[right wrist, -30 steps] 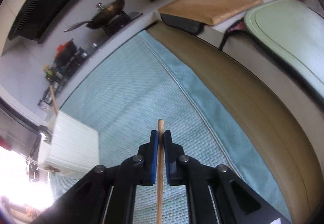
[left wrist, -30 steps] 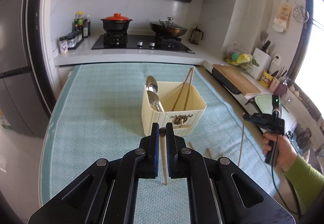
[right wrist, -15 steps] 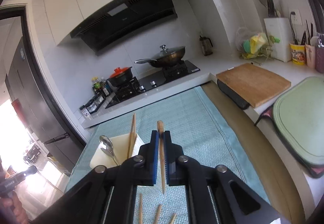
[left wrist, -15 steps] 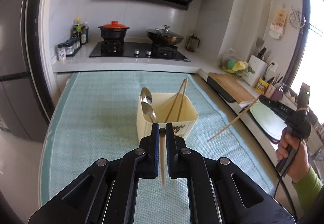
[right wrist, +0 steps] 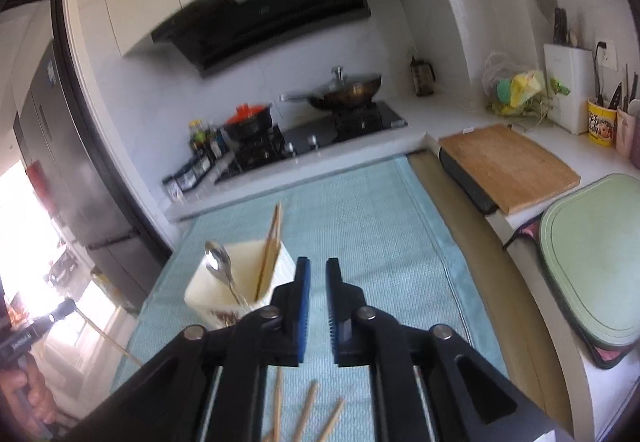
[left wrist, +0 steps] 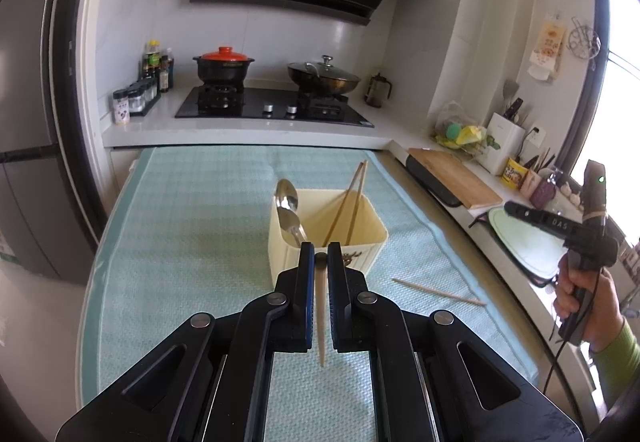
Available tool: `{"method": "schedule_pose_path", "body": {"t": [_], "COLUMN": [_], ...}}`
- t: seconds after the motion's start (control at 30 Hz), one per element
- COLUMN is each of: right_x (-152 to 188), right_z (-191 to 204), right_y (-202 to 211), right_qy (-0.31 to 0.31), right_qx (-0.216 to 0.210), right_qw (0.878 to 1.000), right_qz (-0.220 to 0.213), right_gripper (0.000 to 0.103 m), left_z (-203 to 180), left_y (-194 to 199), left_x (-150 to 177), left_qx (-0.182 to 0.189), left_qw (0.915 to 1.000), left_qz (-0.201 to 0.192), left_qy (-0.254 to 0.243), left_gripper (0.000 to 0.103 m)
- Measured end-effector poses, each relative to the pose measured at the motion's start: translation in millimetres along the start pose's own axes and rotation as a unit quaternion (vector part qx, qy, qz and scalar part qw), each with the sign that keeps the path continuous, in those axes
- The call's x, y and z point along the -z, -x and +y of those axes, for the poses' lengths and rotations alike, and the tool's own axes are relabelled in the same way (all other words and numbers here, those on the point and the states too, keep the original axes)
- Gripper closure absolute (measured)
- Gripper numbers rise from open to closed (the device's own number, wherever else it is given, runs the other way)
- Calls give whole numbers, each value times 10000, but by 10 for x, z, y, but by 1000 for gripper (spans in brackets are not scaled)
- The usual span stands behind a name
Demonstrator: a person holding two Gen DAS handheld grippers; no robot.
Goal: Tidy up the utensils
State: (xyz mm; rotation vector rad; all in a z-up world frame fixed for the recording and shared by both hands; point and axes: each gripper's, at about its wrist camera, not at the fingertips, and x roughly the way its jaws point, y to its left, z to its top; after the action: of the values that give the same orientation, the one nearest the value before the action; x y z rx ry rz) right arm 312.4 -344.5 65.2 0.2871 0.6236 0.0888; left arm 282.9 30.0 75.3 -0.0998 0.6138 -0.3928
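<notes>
A cream utensil holder (left wrist: 276,246) stands mid-table on the teal cloth (left wrist: 180,234). Two spoons (left wrist: 287,198) and two chopsticks (left wrist: 352,202) lean inside it. My left gripper (left wrist: 320,254) is shut on a wooden chopstick (left wrist: 321,314), just in front of the holder. One loose chopstick (left wrist: 438,292) lies on the cloth to the holder's right. My right gripper (right wrist: 317,270) hovers right of the holder (right wrist: 208,294); its jaws are opening with nothing between them. Several chopsticks (right wrist: 308,410) lie on the cloth beneath it. A hand (left wrist: 580,294) holds that gripper (left wrist: 510,207) at the right.
A wooden cutting board (left wrist: 456,178) and a green board (left wrist: 528,238) sit on the counter to the right. Behind the table is a hob with a red-lidded pot (left wrist: 224,66) and a wok (left wrist: 324,76). A dark fridge (left wrist: 28,162) stands at the left.
The right gripper rose and rolled upright, then let go of its chopstick, which now lies on the cloth right of the holder. The left gripper kept still with its chopstick.
</notes>
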Motion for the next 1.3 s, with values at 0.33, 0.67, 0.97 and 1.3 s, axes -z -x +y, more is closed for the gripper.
{"method": "schedule_pose_path", "body": {"t": [0.33,0.67,0.97,1.3], "right_x": [1283,1625,1308,803], "right_z": [-6,92,133,459], "right_y": [-1006,-1486,-765,264], "right_qy": [305,281,76,532], "right_qx": [138,864,414,69], "right_qw": [9678,9621,9881,9984], "right_qz": [2493,2571,1480,-196], "right_gripper": [85,95,98,98], "left_z": [23,-2,53,-19], "left_y": [-34,-44,-1,176], "left_x": [18,85,84,-46], "left_qx": [52,27,74,165], "left_qw": [9999,10000,9999,9996], "left_qz": [21,65,25,-205], "left_qy": [114,50,109,86], "left_gripper": [99,99,99,99]}}
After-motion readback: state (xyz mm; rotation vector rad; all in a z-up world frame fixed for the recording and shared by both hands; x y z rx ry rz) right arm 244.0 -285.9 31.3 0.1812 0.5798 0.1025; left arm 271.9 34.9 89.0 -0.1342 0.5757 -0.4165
